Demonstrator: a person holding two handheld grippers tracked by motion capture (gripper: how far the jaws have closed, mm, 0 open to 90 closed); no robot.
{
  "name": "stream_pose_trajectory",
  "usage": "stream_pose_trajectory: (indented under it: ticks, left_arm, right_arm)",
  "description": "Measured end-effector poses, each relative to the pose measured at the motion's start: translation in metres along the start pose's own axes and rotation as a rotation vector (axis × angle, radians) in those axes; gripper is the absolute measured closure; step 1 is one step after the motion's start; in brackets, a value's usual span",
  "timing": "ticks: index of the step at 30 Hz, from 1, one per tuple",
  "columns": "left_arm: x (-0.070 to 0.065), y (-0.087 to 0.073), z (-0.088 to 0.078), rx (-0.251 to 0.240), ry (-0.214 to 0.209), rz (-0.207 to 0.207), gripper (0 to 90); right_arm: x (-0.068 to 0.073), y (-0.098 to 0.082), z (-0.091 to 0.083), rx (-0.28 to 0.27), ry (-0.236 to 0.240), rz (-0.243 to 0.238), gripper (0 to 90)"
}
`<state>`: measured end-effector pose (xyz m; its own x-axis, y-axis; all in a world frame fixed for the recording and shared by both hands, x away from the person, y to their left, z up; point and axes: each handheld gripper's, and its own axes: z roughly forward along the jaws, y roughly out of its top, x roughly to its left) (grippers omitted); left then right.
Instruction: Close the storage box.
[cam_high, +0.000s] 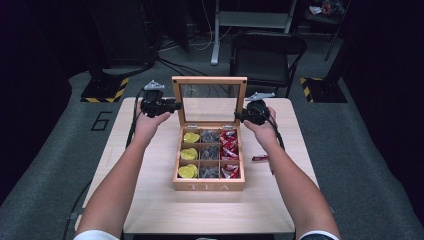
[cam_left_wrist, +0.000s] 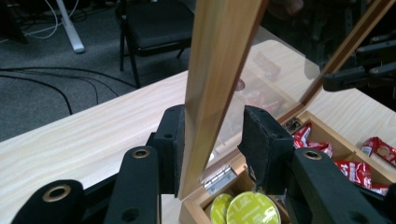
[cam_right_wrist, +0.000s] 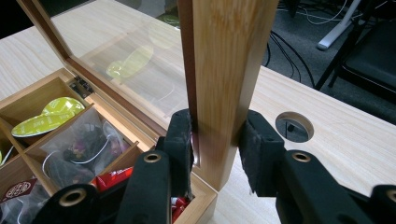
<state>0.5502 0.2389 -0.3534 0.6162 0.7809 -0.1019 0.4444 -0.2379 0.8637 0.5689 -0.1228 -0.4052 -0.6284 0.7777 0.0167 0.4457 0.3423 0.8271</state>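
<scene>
Upright, the glass-paned lid (cam_high: 209, 102) stands on its hinges at the far edge of the tea box (cam_high: 209, 185), mid-table. The left gripper (cam_high: 175, 106) straddles its left frame, one pad touching; the right gripper (cam_high: 239, 117) clamps the right frame.

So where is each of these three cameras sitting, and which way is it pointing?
High view: above the person's side, looking forward and down on the table and tea box; both forearms, left gripper and right gripper show.
Left gripper view: rides that gripper, looking along its black jaws at the lid.
Right gripper view: rides that gripper, jaws either side of the lid's other side rail.
Shared: the upright glass lid, yellow capsules and red packets.
</scene>
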Motion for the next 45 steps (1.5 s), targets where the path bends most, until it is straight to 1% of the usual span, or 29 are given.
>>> stream_pose_trajectory:
  ticks: [2, 7, 10, 12, 13, 19, 21, 23, 24, 26, 28, 31, 36, 38, 40, 43, 44, 45]
  left_arm:
    - [0.000, 0.002, 0.001, 0.000, 0.000, -0.001, 60.2]
    - [-0.002, 0.006, 0.003, 0.003, 0.015, 0.017, 61.0]
    - [-0.003, 0.007, 0.003, -0.015, 0.021, 0.018, 62.0]
    - [-0.004, 0.007, 0.003, -0.015, 0.030, 0.033, 62.9]
    - [-0.004, 0.007, 0.004, -0.021, 0.032, 0.033, 63.4]
    - [-0.005, 0.007, 0.003, -0.017, 0.039, 0.057, 64.5]
    - [-0.006, 0.007, 0.003, -0.013, 0.035, 0.061, 64.4]
    - [-0.007, 0.007, 0.002, -0.011, 0.035, 0.062, 64.4]
    - [-0.007, 0.007, 0.001, -0.005, 0.034, 0.063, 64.3]
    - [-0.008, 0.007, 0.000, -0.002, 0.036, 0.068, 64.3]
    - [-0.010, 0.006, -0.001, 0.003, 0.036, 0.079, 64.3]
    - [-0.010, 0.003, -0.003, -0.012, 0.030, 0.083, 64.1]
    - [-0.012, -0.002, -0.006, -0.030, 0.019, 0.080, 63.5]
    - [-0.012, -0.003, -0.007, -0.031, 0.015, 0.080, 63.2]
    - [-0.014, -0.004, -0.009, -0.020, 0.009, 0.081, 62.9]
    - [-0.016, -0.005, -0.011, -0.013, 0.011, 0.085, 62.8]
    - [-0.017, -0.006, -0.011, -0.016, 0.017, 0.087, 62.7]
    - [-0.017, -0.007, -0.012, -0.018, 0.014, 0.087, 62.6]
  right_arm:
    - [0.000, 0.000, 0.000, 0.000, 0.001, -0.001, 65.5]
    - [0.000, -0.001, 0.000, -0.006, 0.001, -0.007, 65.5]
    - [0.001, -0.001, -0.001, -0.005, 0.002, -0.006, 65.5]
    - [0.001, -0.002, -0.001, -0.008, 0.001, -0.006, 65.4]
    - [0.001, -0.002, -0.001, -0.008, 0.001, -0.006, 65.4]
    - [0.001, -0.002, -0.001, -0.008, 0.002, 0.005, 64.4]
    - [0.001, -0.002, -0.001, -0.008, 0.008, 0.009, 60.5]
    - [0.002, -0.002, -0.003, 0.007, 0.024, 0.023, 54.8]
    - [0.003, -0.002, -0.003, 0.012, 0.026, 0.020, 53.6]
    - [0.006, -0.001, -0.007, 0.008, 0.025, 0.010, 51.8]
    - [0.007, 0.000, -0.012, -0.011, 0.030, 0.019, 50.8]
    - [0.009, 0.001, -0.020, -0.033, 0.028, 0.001, 50.1]
    - [0.012, 0.002, -0.032, -0.056, 0.023, -0.001, 49.7]
    - [0.012, 0.003, -0.036, -0.061, 0.034, -0.004, 50.0]
    - [0.013, 0.004, -0.040, -0.065, 0.045, -0.004, 50.7]
    - [0.014, 0.006, -0.047, -0.071, 0.058, -0.010, 51.2]
    - [0.014, 0.006, -0.049, -0.073, 0.061, -0.010, 51.3]
    - [0.015, 0.008, -0.052, -0.074, 0.064, -0.012, 51.4]
